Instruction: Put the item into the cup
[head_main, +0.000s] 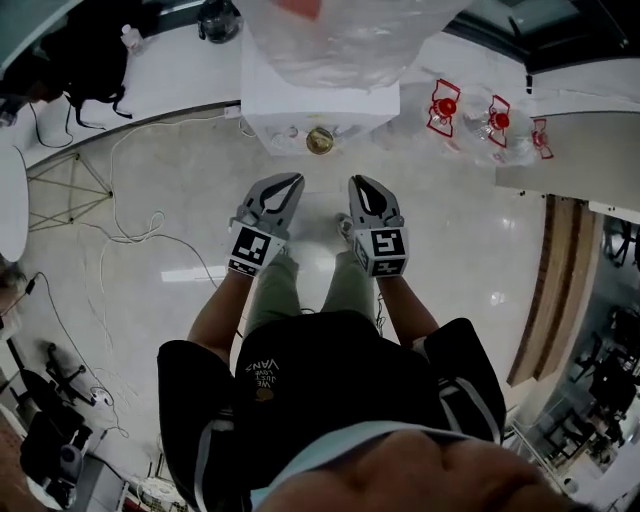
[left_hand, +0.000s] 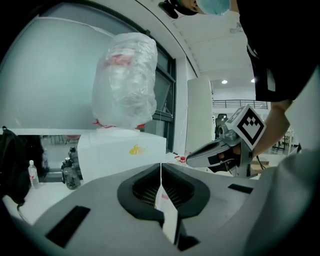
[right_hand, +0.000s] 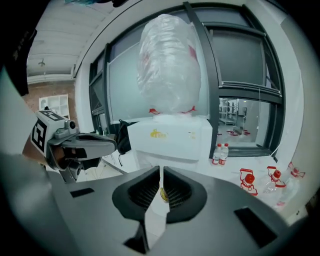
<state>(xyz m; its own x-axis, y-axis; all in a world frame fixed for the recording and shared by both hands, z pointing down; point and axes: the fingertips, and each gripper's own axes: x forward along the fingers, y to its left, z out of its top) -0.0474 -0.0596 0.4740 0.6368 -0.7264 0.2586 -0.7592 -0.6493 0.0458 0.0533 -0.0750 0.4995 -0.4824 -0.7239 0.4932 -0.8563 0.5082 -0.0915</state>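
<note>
The left gripper (head_main: 292, 183) and right gripper (head_main: 358, 183) were both closed, holding nothing. The task seemed unstarted: no item gripped, no cup clearly visible.

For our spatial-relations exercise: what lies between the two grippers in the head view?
Only bare glossy floor lies between the left gripper and the right gripper, seen in the head view.

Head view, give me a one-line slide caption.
Left gripper and right gripper, both shut and empty, face a white box.
</note>
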